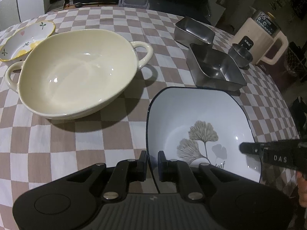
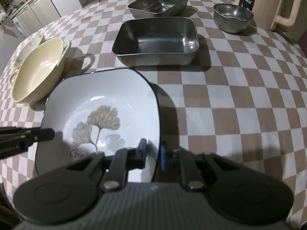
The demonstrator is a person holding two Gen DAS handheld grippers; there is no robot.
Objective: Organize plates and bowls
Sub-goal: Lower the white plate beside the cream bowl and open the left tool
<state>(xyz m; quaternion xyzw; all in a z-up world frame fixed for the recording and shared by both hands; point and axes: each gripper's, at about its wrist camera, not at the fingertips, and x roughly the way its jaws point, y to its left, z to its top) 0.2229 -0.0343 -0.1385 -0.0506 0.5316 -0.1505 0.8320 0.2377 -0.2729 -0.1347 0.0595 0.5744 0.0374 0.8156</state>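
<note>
A white squarish plate (image 1: 191,111) with a dark rim and a leaf print sits near the table's front. My left gripper (image 1: 153,163) is shut on its left rim, one finger inside and one outside. On the opposite side of that plate (image 2: 107,95), my right gripper (image 2: 153,149) is shut on the right rim. The right gripper's finger (image 1: 249,147) shows at the plate's far edge in the left wrist view. A cream two-handled bowl (image 1: 76,72) rests to the left, with a small flower-print dish (image 1: 26,38) behind it.
A rectangular steel tray (image 2: 157,40), a second steel tray (image 2: 159,3) and a round steel bowl (image 2: 232,17) stand behind the plate on the checkered cloth (image 2: 239,105). A cream jug (image 2: 268,2) stands at the back right.
</note>
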